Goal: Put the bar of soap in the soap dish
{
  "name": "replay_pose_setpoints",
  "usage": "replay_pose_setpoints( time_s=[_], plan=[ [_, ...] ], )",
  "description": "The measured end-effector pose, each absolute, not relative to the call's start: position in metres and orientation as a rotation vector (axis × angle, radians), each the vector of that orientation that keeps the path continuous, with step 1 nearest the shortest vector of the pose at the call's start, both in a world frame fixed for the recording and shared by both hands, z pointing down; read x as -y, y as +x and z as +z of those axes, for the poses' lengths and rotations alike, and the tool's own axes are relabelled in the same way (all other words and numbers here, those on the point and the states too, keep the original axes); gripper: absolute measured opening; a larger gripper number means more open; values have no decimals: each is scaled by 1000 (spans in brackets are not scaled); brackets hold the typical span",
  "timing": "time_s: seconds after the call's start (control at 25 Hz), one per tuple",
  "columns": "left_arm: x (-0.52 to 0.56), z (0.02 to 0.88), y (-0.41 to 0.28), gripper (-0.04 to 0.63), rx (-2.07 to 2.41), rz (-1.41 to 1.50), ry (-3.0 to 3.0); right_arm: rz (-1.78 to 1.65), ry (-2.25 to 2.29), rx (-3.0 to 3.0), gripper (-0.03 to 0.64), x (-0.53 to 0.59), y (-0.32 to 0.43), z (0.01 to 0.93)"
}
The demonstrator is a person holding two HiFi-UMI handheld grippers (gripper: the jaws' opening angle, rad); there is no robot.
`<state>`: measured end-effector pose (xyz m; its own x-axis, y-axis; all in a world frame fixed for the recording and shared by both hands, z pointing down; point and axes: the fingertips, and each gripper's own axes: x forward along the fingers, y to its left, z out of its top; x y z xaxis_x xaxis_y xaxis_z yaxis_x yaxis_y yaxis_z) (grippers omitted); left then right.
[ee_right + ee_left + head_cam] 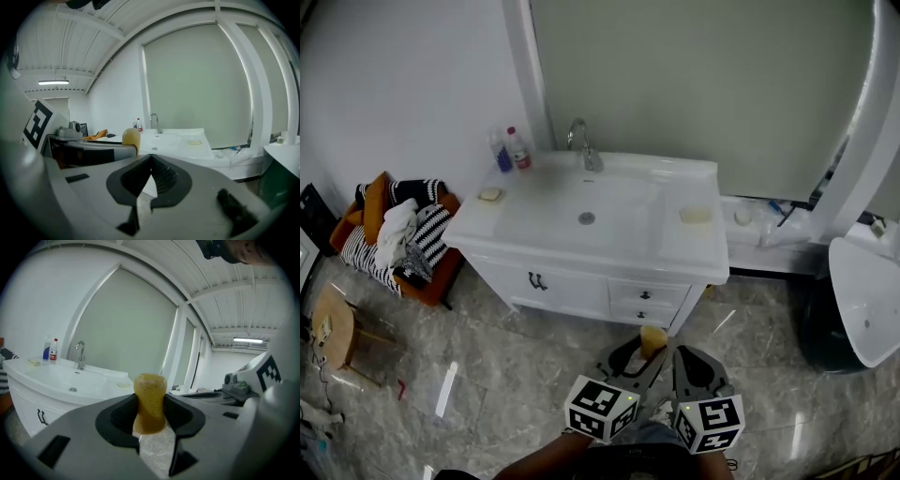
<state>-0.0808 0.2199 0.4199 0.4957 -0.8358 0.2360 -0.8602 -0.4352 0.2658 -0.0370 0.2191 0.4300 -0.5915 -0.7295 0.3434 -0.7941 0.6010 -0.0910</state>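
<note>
A yellow-orange bar of soap stands upright between the jaws of my left gripper, which is shut on it low in the head view, over the marble floor in front of the vanity. In the left gripper view the soap fills the middle of the gripper. My right gripper hangs beside it, shut with nothing in it; the soap shows to its left. A pale soap dish lies on the right side of the white vanity top. A smaller dish-like thing lies at the left corner.
A chrome faucet and two small bottles stand at the back of the basin. An orange chair heaped with clothes is left of the vanity, with a wooden stool nearer. A white fixture stands at right.
</note>
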Motion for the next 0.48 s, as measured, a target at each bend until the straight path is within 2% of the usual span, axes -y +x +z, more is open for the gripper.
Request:
replay_pose_setpoints(
  time_s=[0.48],
  plan=[
    [-144,424,-33,183,1426,152,2376,423,1243,2575,12,-140,12,438]
  ],
)
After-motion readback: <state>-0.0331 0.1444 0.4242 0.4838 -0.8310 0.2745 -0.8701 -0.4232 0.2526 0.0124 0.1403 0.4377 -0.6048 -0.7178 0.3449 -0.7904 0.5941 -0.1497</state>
